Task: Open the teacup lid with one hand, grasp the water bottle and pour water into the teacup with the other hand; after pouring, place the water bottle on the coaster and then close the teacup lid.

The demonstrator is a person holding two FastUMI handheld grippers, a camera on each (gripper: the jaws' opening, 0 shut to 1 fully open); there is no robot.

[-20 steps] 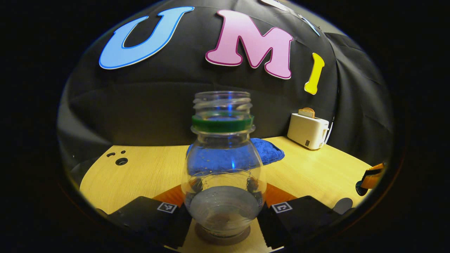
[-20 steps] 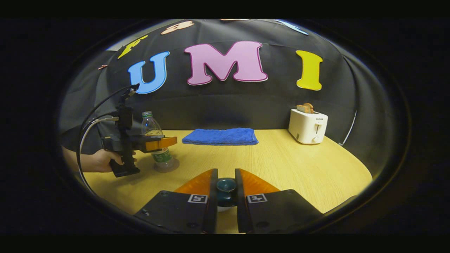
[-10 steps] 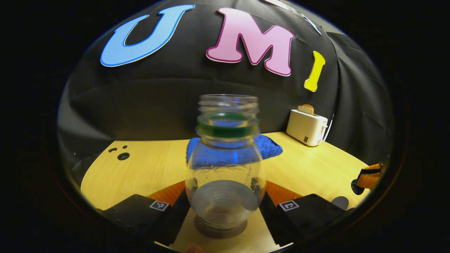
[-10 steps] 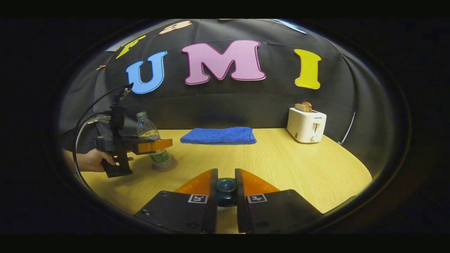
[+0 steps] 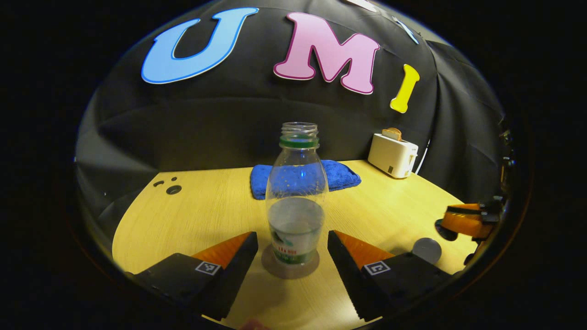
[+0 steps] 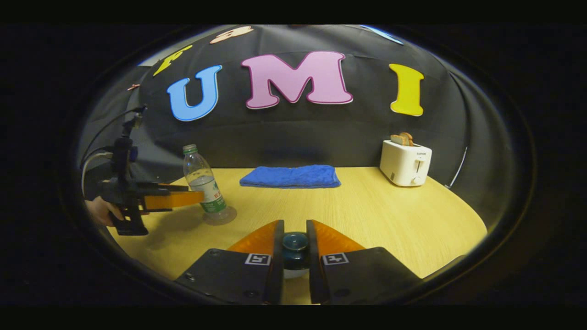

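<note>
Saw the wooden table (image 6: 367, 215) stretching across to the booth wall. Noted a folded blue towel (image 6: 290, 177) at twelve o'clock in the right gripper view, against the back edge, and a white toaster (image 6: 405, 163) at two o'clock with toast in its slots. Spotted the left gripper (image 6: 183, 199) at nine o'clock there, gripped from behind by a hand (image 6: 98, 211) and pointing at the water bottle (image 6: 202, 181), which stood uncapped and upright at ten o'clock. In the left gripper view, found the left gripper (image 5: 291, 234) with its jaws spread wide and gripping nothing. Placed the water bottle (image 5: 296, 201) dead ahead at twelve o'clock, about a third full, centred on the gap but just beyond the fingertips, clear of both. Found the bottle resting on the round grey coaster (image 5: 290, 268). Caught the right gripper (image 5: 463, 222) low at four o'clock in that view. Saw the right gripper (image 6: 294, 224) clenched on the dark knob of the teacup lid (image 6: 295, 243), squeezed between both fingers at six o'clock, with a pale sliver of teacup (image 6: 293, 273) below it.
</note>
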